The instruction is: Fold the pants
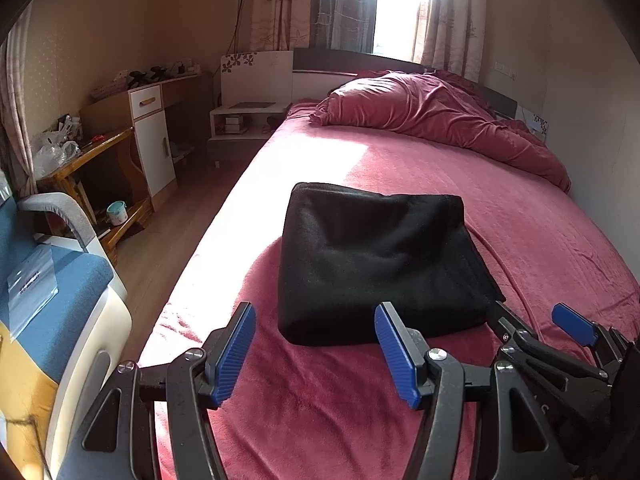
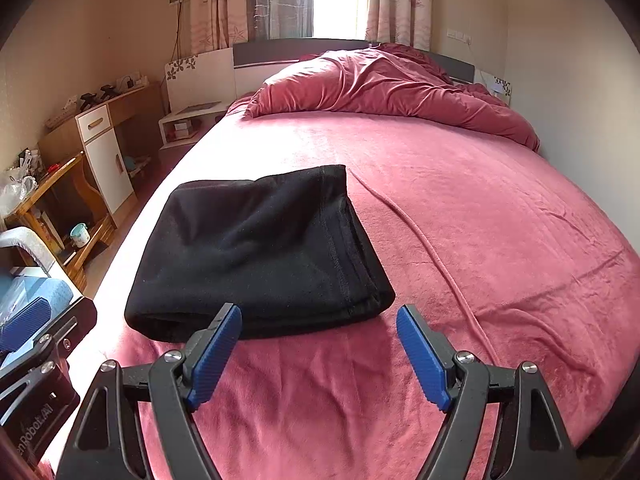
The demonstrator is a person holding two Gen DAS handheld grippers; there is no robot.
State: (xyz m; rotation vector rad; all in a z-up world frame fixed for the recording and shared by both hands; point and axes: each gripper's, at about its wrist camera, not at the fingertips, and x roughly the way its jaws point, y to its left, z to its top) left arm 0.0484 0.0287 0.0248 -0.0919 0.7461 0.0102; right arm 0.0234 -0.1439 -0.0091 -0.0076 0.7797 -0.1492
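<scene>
From the left wrist view, the left tool [image 1: 316, 352] hangs low over the near part of the bed [image 1: 520, 216], its blue pads spread wide with nothing between them. Just beyond the pads lie the black pants [image 1: 372, 264], folded into a compact thick bundle on the red bedspread, near the bed's left edge. The right tool [image 1: 536, 320] shows at the lower right, close beside the bundle's near right corner, its fingers apart. A rumpled red duvet [image 1: 432, 112] is heaped at the head of the bed. From the right wrist view, the right tool [image 2: 320, 352] also has its blue pads spread and empty, held just short of the pants [image 2: 260, 248], whose folded edge faces the camera. The left tool [image 2: 28, 320] appears at the left border; its state cannot be told here.
</scene>
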